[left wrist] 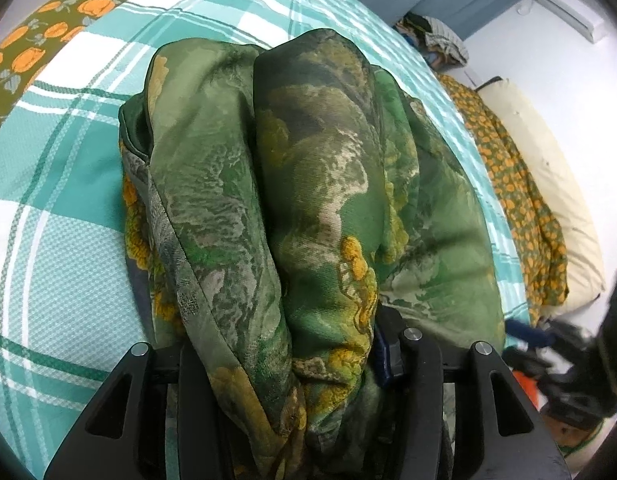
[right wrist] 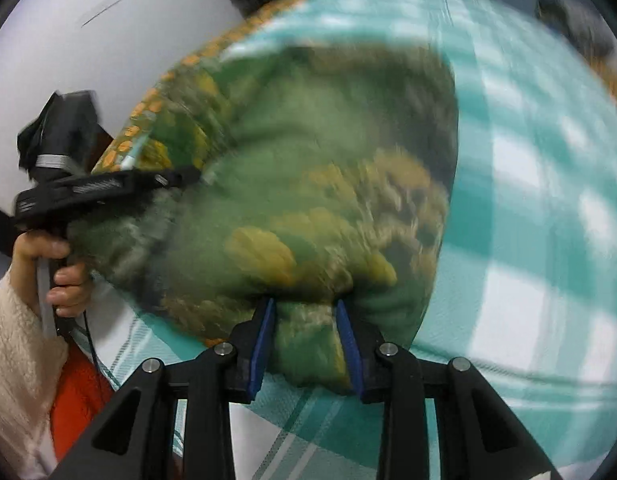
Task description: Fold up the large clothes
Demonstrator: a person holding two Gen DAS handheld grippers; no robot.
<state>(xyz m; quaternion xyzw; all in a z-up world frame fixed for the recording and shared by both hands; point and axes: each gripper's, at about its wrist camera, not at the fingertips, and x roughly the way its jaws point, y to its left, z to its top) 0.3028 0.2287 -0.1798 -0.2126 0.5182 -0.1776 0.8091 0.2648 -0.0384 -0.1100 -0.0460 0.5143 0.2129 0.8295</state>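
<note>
We judge green garment [left wrist: 316, 184] soft, slippery, bulky; take hold at bunched edges; left gripper [left wrist: 292, 364] clamped on thick wad; right gripper [right wrist: 306, 344] pinching fold over bedsheet [right wrist: 528, 240].

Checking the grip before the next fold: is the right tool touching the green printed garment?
Touching. The right wrist view shows the right tool with both blue pads pressed against a bunched fold of the green printed garment.
</note>
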